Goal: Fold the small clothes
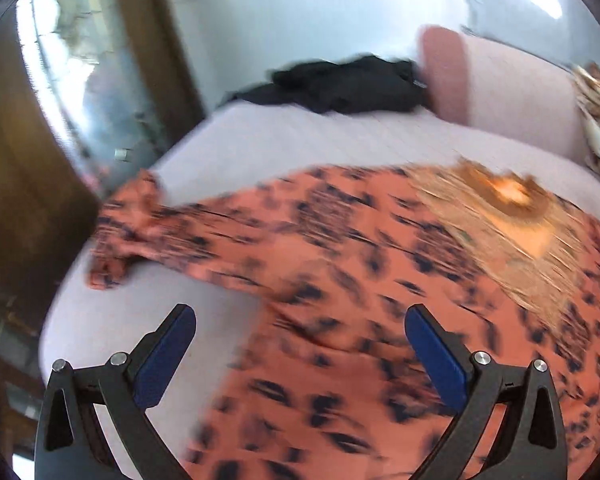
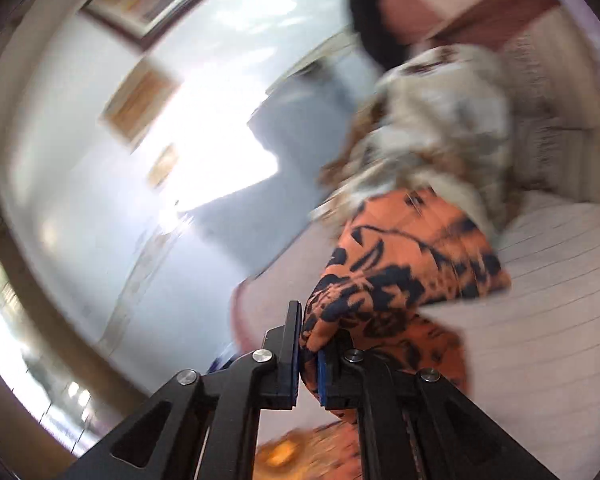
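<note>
Spread wide, the left gripper (image 1: 300, 330) hovers above an orange garment (image 1: 340, 280) with dark blotches, a thin soft cloth lying rumpled across the ribbed pale bed (image 1: 260, 136). Its blue pads (image 1: 168, 356) look pebbled. A crumpled black garment (image 1: 340, 84) sits at the far edge beside a pink pillow (image 1: 500, 84). Pinching a fold of the orange garment, the right gripper (image 2: 309, 356) holds it above the bed. No writing is readable.

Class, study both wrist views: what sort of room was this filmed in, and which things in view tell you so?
Most likely a bedroom in a home. A bed with a pale striped sheet fills the view, a pink pillow lies at its far end, and framed pictures hang on the white wall. Loose clothes, including an orange patterned garment, lie on the bed.
</note>
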`<move>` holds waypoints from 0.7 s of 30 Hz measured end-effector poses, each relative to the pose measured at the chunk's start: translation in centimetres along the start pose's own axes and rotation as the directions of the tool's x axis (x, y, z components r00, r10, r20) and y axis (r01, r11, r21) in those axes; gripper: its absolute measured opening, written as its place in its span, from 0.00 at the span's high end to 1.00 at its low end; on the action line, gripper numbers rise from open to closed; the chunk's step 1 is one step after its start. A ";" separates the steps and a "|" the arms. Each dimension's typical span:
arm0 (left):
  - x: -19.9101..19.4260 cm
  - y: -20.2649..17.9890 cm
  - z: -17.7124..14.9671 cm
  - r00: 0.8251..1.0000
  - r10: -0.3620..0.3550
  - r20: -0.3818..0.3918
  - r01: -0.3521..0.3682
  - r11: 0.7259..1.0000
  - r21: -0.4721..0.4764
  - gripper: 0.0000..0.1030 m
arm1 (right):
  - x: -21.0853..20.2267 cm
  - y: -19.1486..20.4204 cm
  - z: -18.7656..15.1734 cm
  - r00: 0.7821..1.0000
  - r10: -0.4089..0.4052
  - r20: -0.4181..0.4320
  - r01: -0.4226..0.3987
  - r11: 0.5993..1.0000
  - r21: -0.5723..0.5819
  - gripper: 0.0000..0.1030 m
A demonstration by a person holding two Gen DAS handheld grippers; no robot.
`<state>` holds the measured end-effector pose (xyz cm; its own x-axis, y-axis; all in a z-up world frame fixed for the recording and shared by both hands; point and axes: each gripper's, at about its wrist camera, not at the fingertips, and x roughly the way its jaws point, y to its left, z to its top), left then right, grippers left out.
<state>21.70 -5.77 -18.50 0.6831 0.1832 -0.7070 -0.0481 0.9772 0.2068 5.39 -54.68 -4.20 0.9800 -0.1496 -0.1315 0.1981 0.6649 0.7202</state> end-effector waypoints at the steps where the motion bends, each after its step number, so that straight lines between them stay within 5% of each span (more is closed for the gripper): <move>1: 0.0 0.9 0.1 1.000 0.029 0.008 -0.029 0.999 -0.019 0.00 | 1.0 2.1 -1.7 0.998 0.039 -0.051 -0.040 0.999 -0.016 0.94; 4: 0.5 3.5 0.1 0.999 0.052 -0.004 -0.052 0.995 -0.079 0.00 | 4.7 6.7 -7.8 0.976 0.097 -0.197 -0.106 0.994 -0.037 0.94; 8: 1.1 6.4 -0.1 0.997 0.062 -0.038 -0.067 0.990 -0.125 0.00 | 10.3 9.8 -17.7 0.919 0.112 -0.378 -0.122 0.993 -0.001 0.94; 10: 1.4 7.5 -0.1 0.997 0.063 -0.052 -0.070 0.986 -0.152 0.00 | 12.8 10.6 -23.0 0.883 0.084 -0.461 -0.095 0.995 -0.001 0.93; 12: 1.4 8.9 -0.2 0.996 0.060 -0.062 -0.070 0.980 -0.186 0.00 | 15.7 10.6 -27.8 0.822 0.049 -0.568 -0.048 0.999 0.016 0.88; 13: 1.5 9.4 -0.1 0.996 0.061 -0.068 -0.073 0.976 -0.203 0.00 | 16.5 10.7 -30.2 0.774 0.031 -0.633 -0.023 1.000 0.022 0.84; 14: 1.4 9.7 -0.1 0.995 0.061 -0.074 -0.076 0.973 -0.217 0.00 | 17.1 10.7 -32.3 0.723 0.024 -0.690 -0.007 1.000 0.027 0.59; 15: 1.6 10.0 0.0 0.995 0.057 -0.077 -0.074 0.970 -0.233 0.00 | 17.4 10.7 -34.1 0.674 0.034 -0.738 -0.002 0.999 0.044 0.21; 16: 1.5 10.3 0.2 0.996 0.050 -0.078 -0.068 0.967 -0.247 0.00 | 17.2 10.7 -35.3 0.637 0.077 -0.767 -0.015 0.996 0.087 0.16; 21: 1.1 10.0 0.9 0.999 0.002 -0.052 -0.016 0.962 -0.272 0.00 | 12.6 11.3 -33.4 0.622 0.169 -0.764 -0.188 0.980 0.063 0.16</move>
<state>22.64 4.10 -16.55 0.6439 0.1902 -0.7411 -0.2554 0.9665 0.0262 20.67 -24.60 -20.49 0.6588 0.5783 -0.4811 0.0088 0.6336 0.7736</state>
